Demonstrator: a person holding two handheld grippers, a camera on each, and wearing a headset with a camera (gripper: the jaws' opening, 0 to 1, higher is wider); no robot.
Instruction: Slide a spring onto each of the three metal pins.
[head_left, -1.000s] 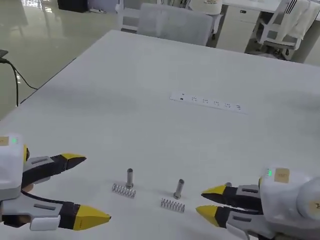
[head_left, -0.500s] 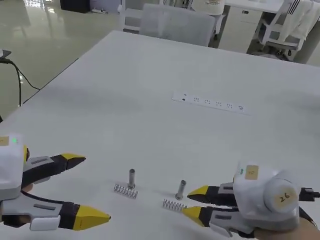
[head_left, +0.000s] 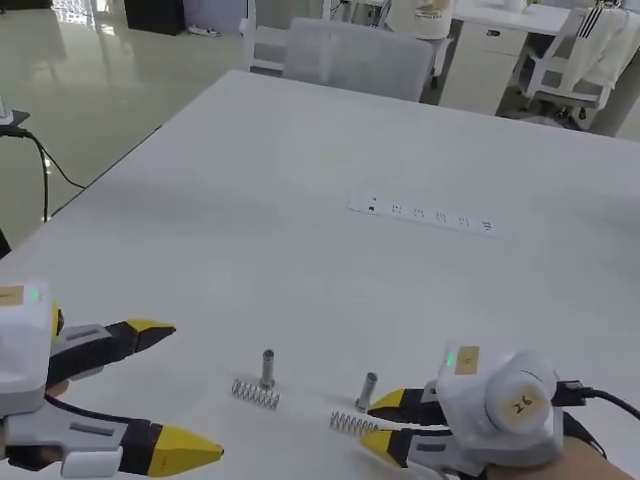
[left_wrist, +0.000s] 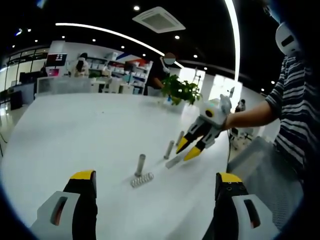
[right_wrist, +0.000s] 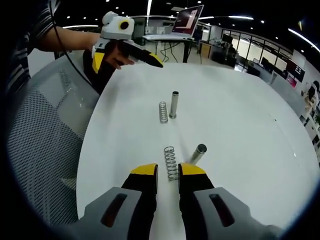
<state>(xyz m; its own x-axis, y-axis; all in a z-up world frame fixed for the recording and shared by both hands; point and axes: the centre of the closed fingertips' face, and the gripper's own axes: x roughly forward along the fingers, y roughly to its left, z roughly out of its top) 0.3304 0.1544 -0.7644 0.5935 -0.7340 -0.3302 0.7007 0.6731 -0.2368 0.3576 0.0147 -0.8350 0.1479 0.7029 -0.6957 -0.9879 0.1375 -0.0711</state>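
Jaws of the right gripper (right_wrist: 168, 172) are spread by a narrow gap. The near end of the near spring (right_wrist: 171, 162) sits in that gap, flat on the table (head_left: 300, 150). Cannot tell whether the pads touch it, so it reads as lined up, not gripped.

Just ahead of those jaws and slightly off to one side stands the near pin (right_wrist: 198, 152). It is upright, bare, and close beside the spring's far end.

Further ahead along the same jaw line, the far spring (right_wrist: 162, 111) lies flat, just beside the far pin (right_wrist: 174, 104). That pin is upright and bare too.

Beyond that pair, the left gripper (left_wrist: 155, 177) has its jaws spread wide with nothing between them. It points back at the work, well apart from both springs.

From its side, a third pin (left_wrist: 179, 138) stands right by the right gripper's tips. It is too small to tell whether it is bare.

Judgement on progress:
- 0 of 3 pins clearly carries a spring.
- 2 springs are seen, both flat on the table.
- Step in hand looks like the pick of spring 1.
- All 3 placements look outstanding.
- Cannot tell where spring 3 is.
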